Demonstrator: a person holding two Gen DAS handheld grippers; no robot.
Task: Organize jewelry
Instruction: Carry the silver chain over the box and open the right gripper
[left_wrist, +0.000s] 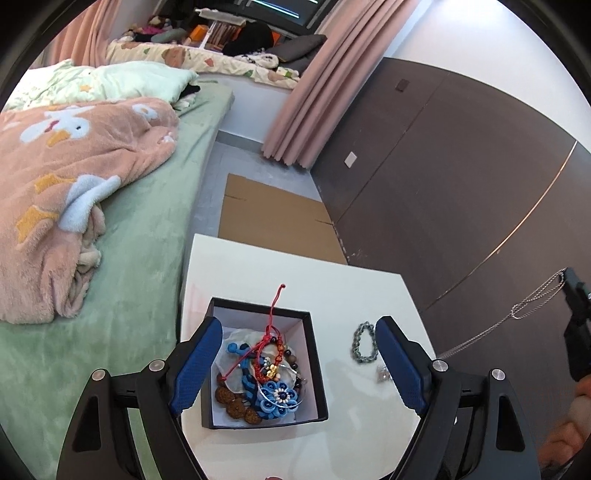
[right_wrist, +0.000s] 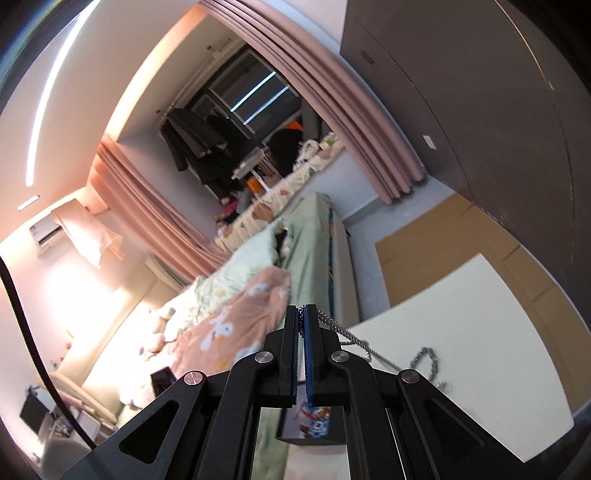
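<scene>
A: Chain (left_wrist: 532, 301): silver, pinched in the right hand-held gripper (right_wrist: 301, 314), pads (right_wrist: 309, 332) closed flat on it. Lifted well off the tabletop (left_wrist: 295, 258), off to the right of the box (left_wrist: 314, 354); its lower end trails down toward the tabletop's right edge.

B: Why so high?

A: Probably so the whole length hangs free and can drop into the box without dragging. A long chain would snag on the box wall otherwise.

B: What's in the box?

A: Mixed pile: red cord bracelet (left_wrist: 271, 328) with its tail sticking up over the back wall, blue knotted flower piece (left_wrist: 280, 397), brown bead strand (left_wrist: 231, 400). Box sits on the white tabletop, near its left front.

B: Left side?

A: Left hand-held gripper (left_wrist: 295, 365) is spread wide, nothing between its fingers, hovering over the box. Reads as waiting, or set to steady the box.

B: Anything not yet boxed?

A: Green bead bracelet (left_wrist: 364, 341) lying flat just right of the box, and a small silver item (left_wrist: 383, 373) near it, too small to identify. Bed (left_wrist: 140, 240) runs along the tabletop's left.
</scene>
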